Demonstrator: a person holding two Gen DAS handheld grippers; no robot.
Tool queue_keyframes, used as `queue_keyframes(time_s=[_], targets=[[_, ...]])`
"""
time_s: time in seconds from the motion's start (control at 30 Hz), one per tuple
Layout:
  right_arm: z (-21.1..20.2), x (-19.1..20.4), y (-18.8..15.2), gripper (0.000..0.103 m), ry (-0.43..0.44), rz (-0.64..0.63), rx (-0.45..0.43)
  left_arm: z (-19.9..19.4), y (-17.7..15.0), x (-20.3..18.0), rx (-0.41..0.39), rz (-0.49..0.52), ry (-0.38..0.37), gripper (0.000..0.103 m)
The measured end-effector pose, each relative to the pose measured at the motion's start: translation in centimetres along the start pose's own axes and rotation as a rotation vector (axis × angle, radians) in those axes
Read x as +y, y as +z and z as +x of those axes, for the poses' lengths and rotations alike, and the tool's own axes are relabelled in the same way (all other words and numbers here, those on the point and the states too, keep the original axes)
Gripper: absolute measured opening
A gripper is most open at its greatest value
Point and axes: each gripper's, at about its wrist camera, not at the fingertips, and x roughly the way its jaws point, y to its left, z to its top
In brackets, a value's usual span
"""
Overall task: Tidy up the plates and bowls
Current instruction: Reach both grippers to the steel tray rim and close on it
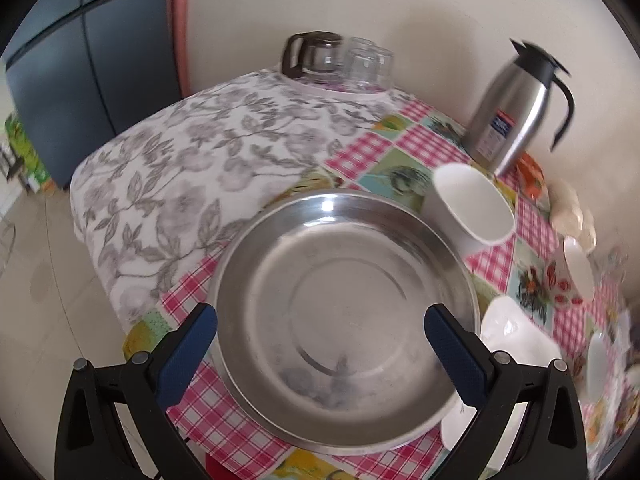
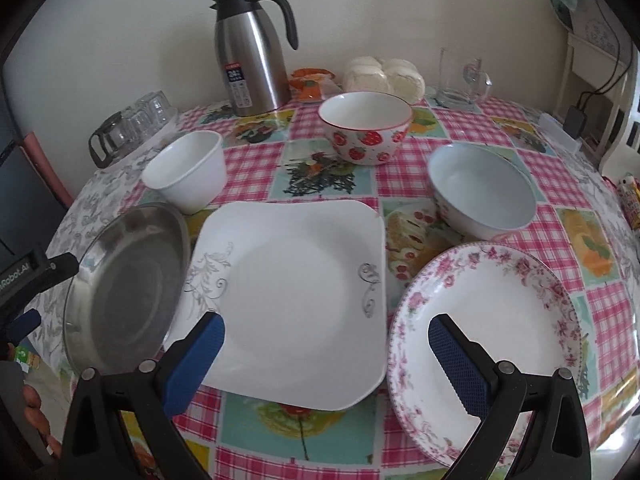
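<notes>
A round steel plate fills the left wrist view. My left gripper hangs open over its near half, one finger on each side, gripping nothing. In the right wrist view the steel plate lies at the table's left, its right rim overlapping a white square plate. My right gripper is open above the gap between the square plate and a pink-flowered round plate. Behind them stand a small white bowl, a strawberry bowl and a pale bowl.
A steel thermos jug, a bag of white buns and a glass mug stand along the back wall. A glass pot and upturned glasses sit at the far left corner. The table edge drops to the floor on the left.
</notes>
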Motion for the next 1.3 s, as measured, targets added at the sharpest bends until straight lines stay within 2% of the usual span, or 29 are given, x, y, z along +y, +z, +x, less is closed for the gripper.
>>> queue_keyframes(time_s=[0.13, 0.2, 0.37, 0.6, 0.7, 0.77, 0.8, 0.9, 0.97, 1.03, 1.17, 1.3], targets=[[0.3, 2.0, 0.1, 0.103, 0.054, -0.022, -0.044, 0.7, 0.8, 2.0, -0.005, -0.052, 0.018, 0.103], [0.4, 3.0, 0.3, 0.103, 0.069, -0.043, -0.065, 1.6, 1.1, 2.5, 0.025, -0.051, 0.024, 0.103], [1.5, 4.8, 0.4, 0.103, 0.149, -0.075, -0.043, 3.3, 1.3, 4.1, 0.081, -0.087, 0.063, 0.103], [2.8, 6.8, 0.1, 0.103, 0.189, -0.124, -0.012, 5.4, 1.1, 5.1, 0.156, -0.113, 0.080, 0.103], [3.2, 6.9, 0.1, 0.098, 0.213, -0.097, 0.005, 6.1, 1.0, 5.9, 0.184, -0.147, 0.090, 0.103], [3.6, 7.0, 0.2, 0.088, 0.229, -0.078, 0.024, 6.5, 0.9, 6.3, 0.197, -0.165, 0.101, 0.102], [3.8, 7.1, 0.2, 0.086, 0.240, -0.071, 0.028, 6.6, 0.9, 6.6, 0.202, -0.175, 0.100, 0.101], [4.2, 7.5, 0.3, 0.079, 0.269, -0.063, 0.035, 7.1, 0.9, 7.1, 0.217, -0.188, 0.095, 0.084], [4.5, 7.8, 0.4, 0.065, 0.295, -0.056, 0.043, 7.4, 0.9, 7.4, 0.230, -0.194, 0.090, 0.070], [4.8, 8.0, 0.4, 0.056, 0.318, -0.043, 0.056, 7.8, 0.8, 7.7, 0.244, -0.211, 0.080, 0.061], [5.3, 8.2, 0.3, 0.040, 0.334, -0.043, 0.067, 7.9, 1.0, 8.2, 0.232, -0.211, 0.076, 0.032], [5.3, 8.6, 0.4, 0.028, 0.381, -0.040, 0.070, 7.8, 1.0, 8.2, 0.225, -0.214, 0.047, 0.023]])
